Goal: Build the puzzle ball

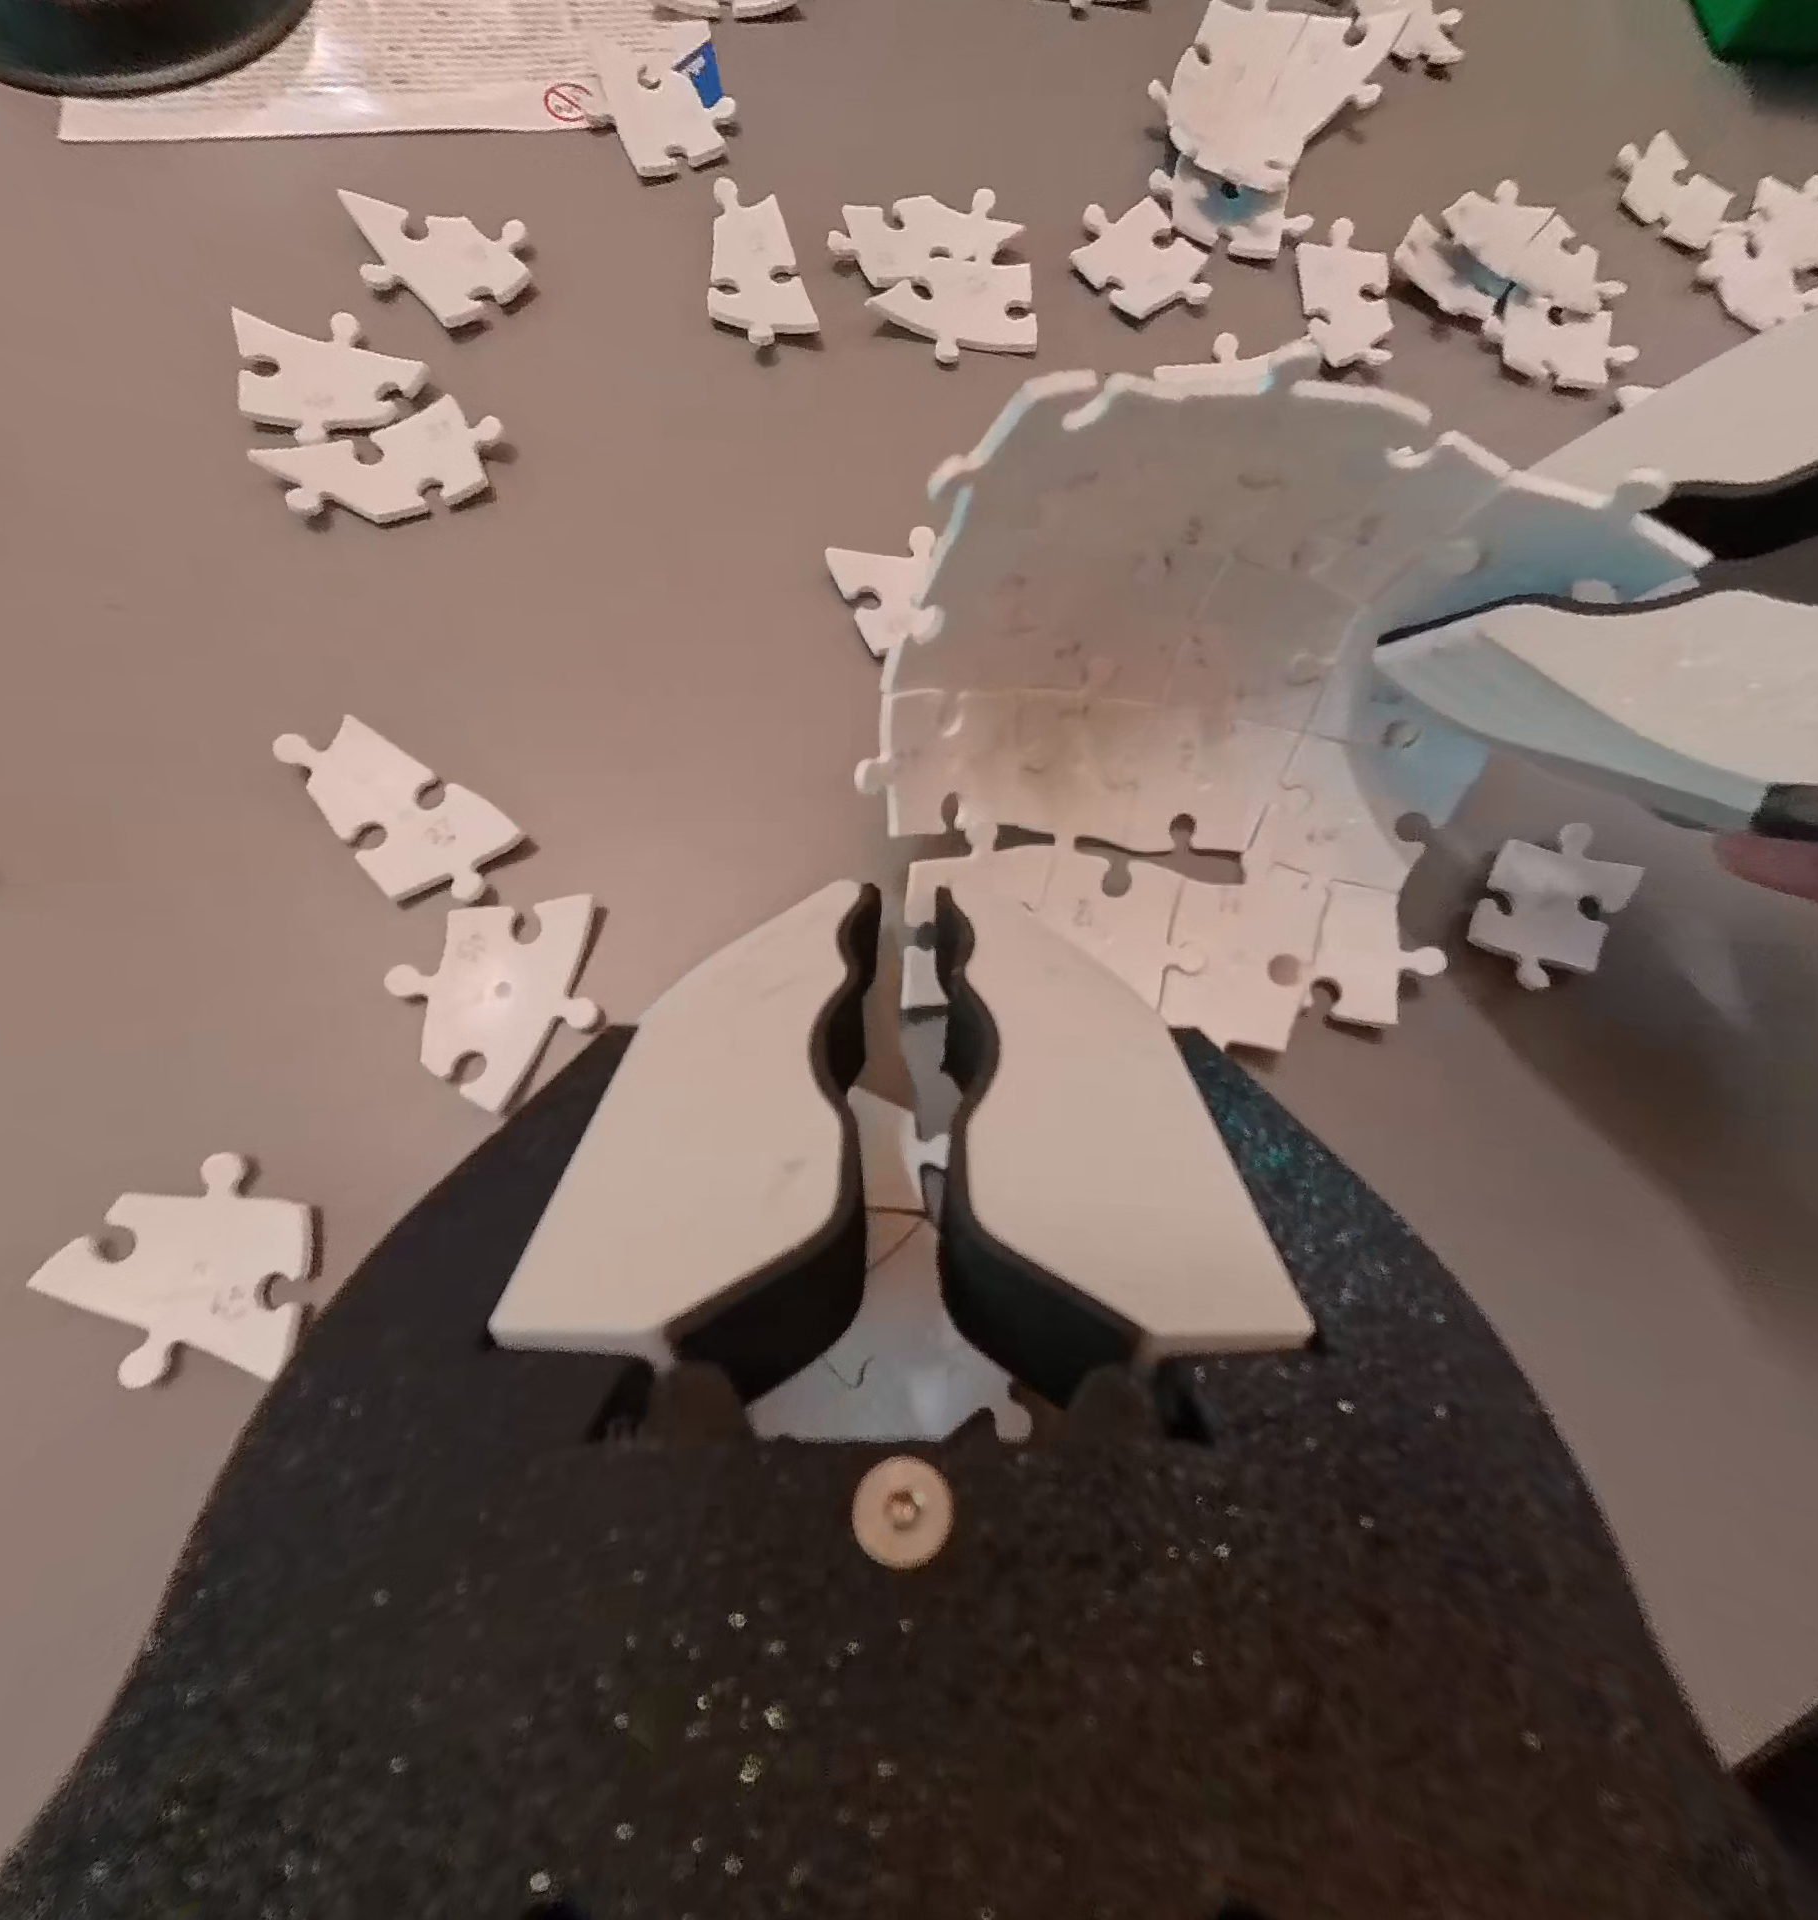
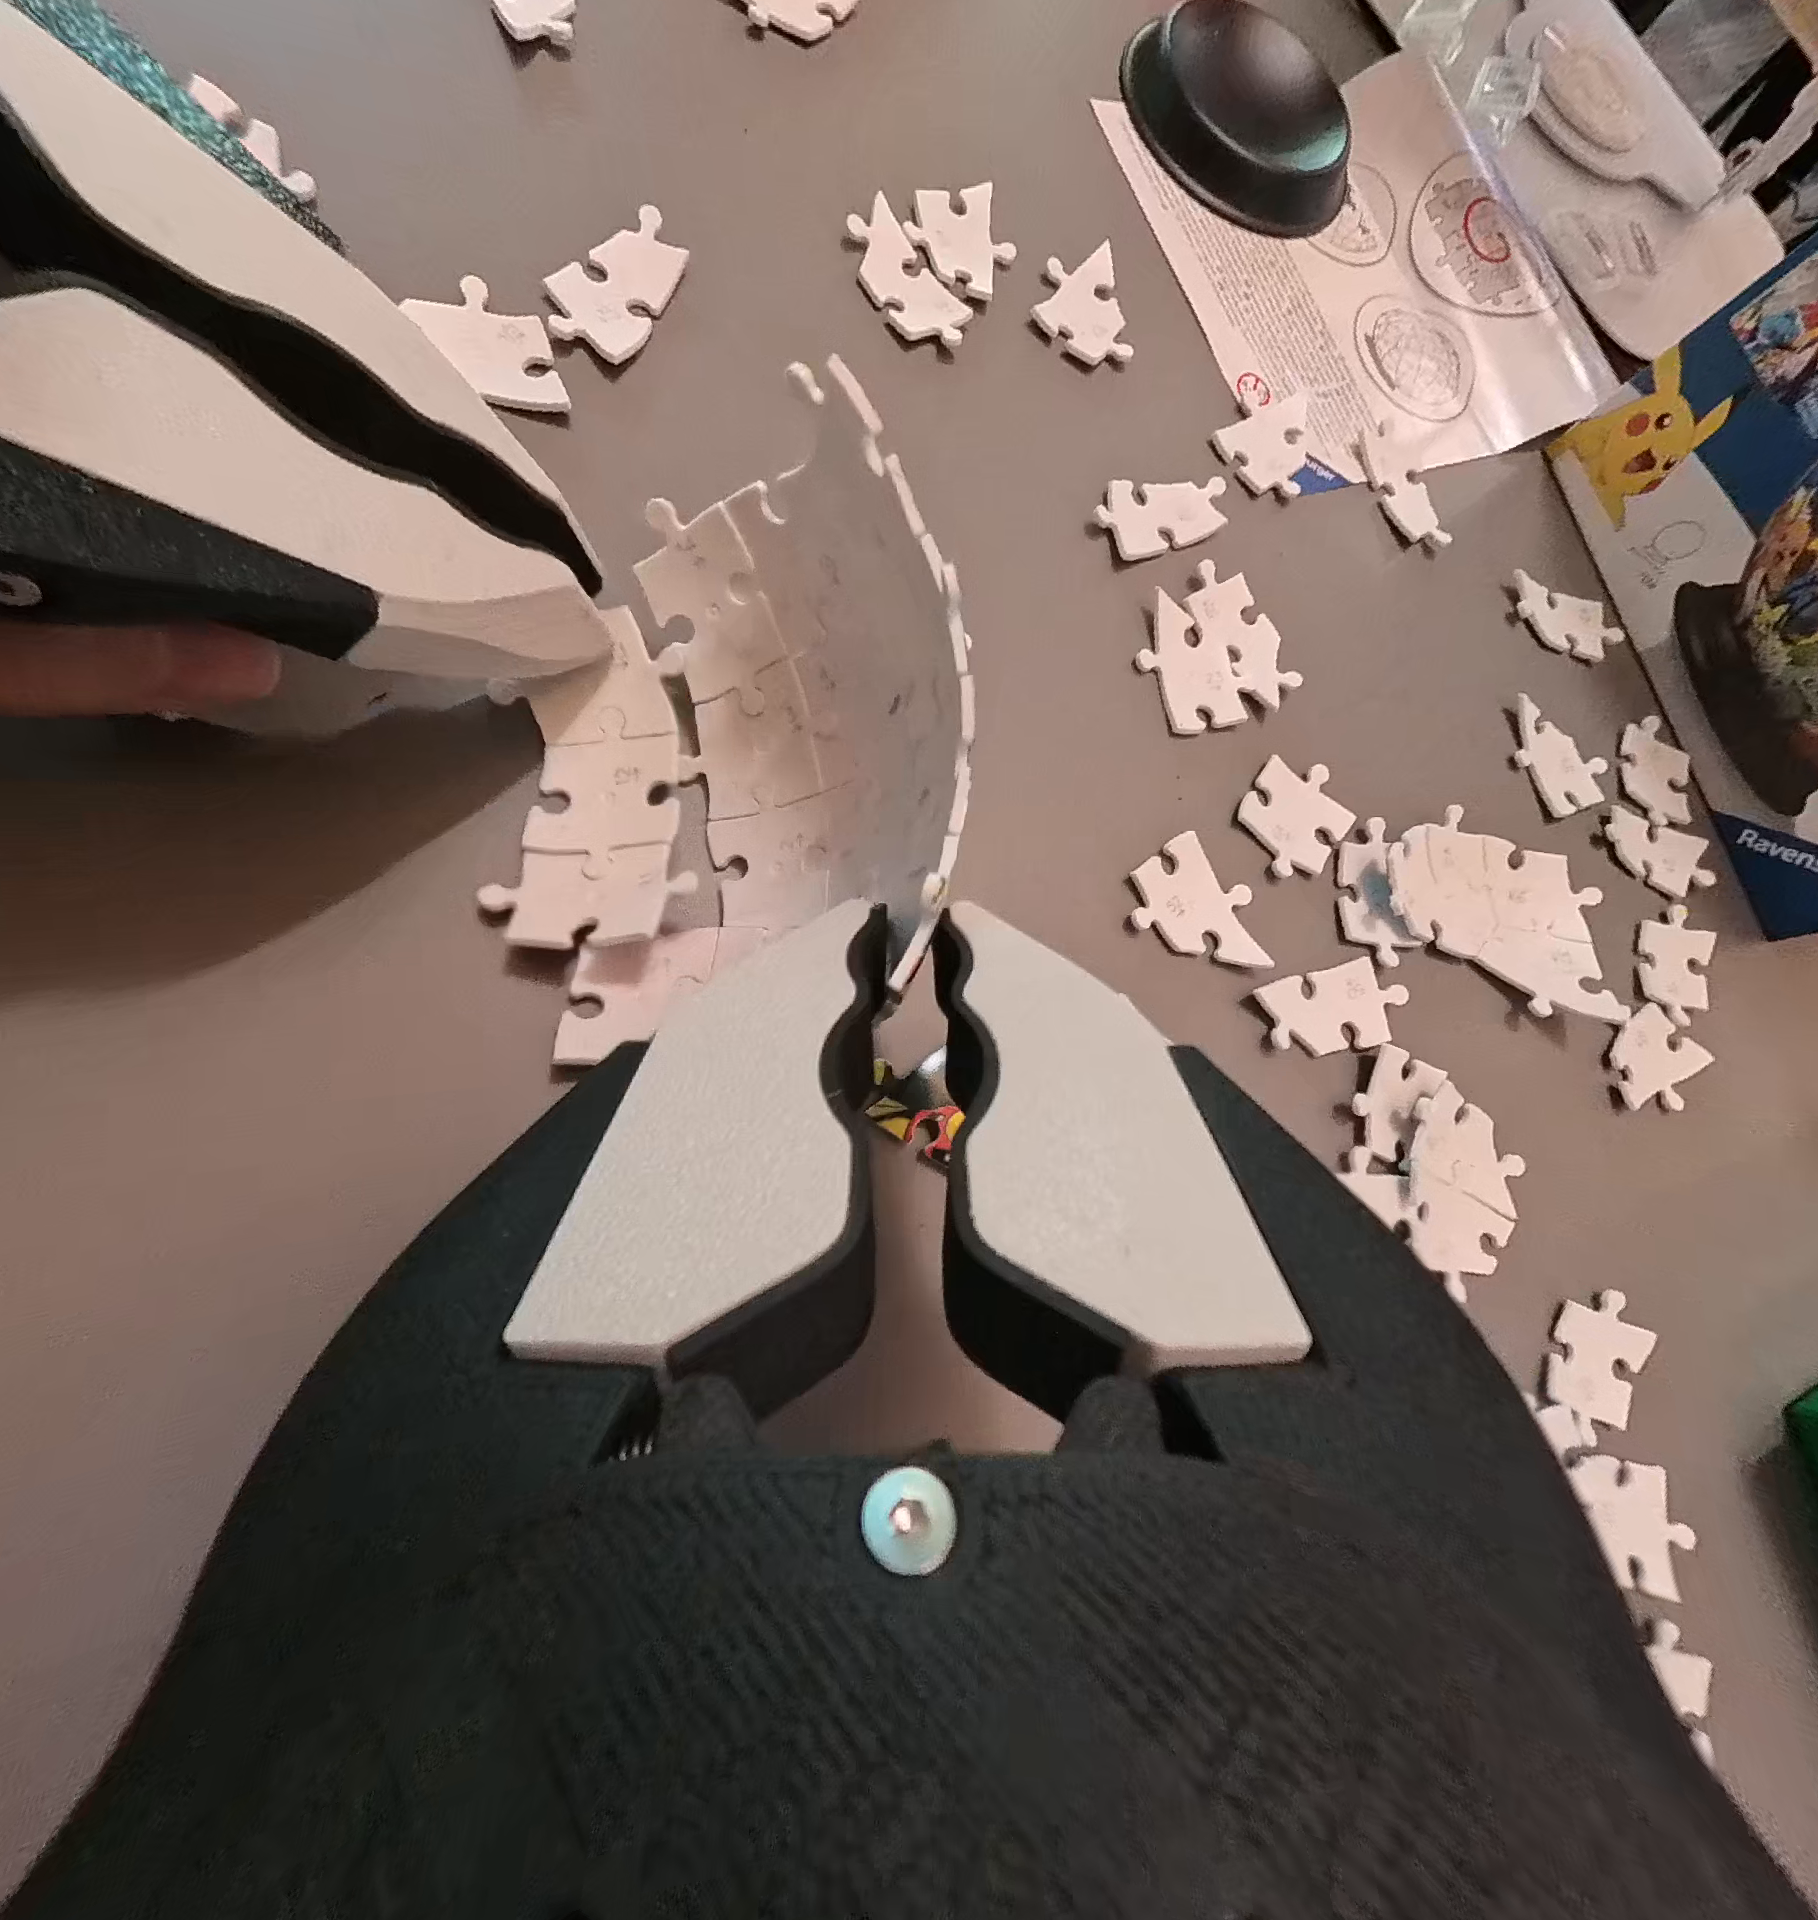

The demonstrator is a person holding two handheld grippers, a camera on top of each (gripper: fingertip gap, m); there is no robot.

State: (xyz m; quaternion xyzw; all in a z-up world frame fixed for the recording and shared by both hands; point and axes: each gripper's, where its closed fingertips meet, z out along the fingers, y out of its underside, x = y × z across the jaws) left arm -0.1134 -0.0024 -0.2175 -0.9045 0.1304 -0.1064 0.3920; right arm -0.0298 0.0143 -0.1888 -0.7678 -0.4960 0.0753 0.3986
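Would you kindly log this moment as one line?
left gripper: shut on curved white puzzle shell | right gripper: shut on shell | loose white pieces: grey table

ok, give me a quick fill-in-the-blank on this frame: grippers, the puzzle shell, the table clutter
1. The left hand-held gripper and the right hand-held gripper both pinch the curved puzzle shell, each at its ____.
2. The loose pieces on the table lie with their ____ backs facing up.
3. The black dome-shaped stand rests on the ____ sheet.
4. The puzzle box lies along the table's ____ side in the right wrist view.

Missing words: edge; white; instruction; right
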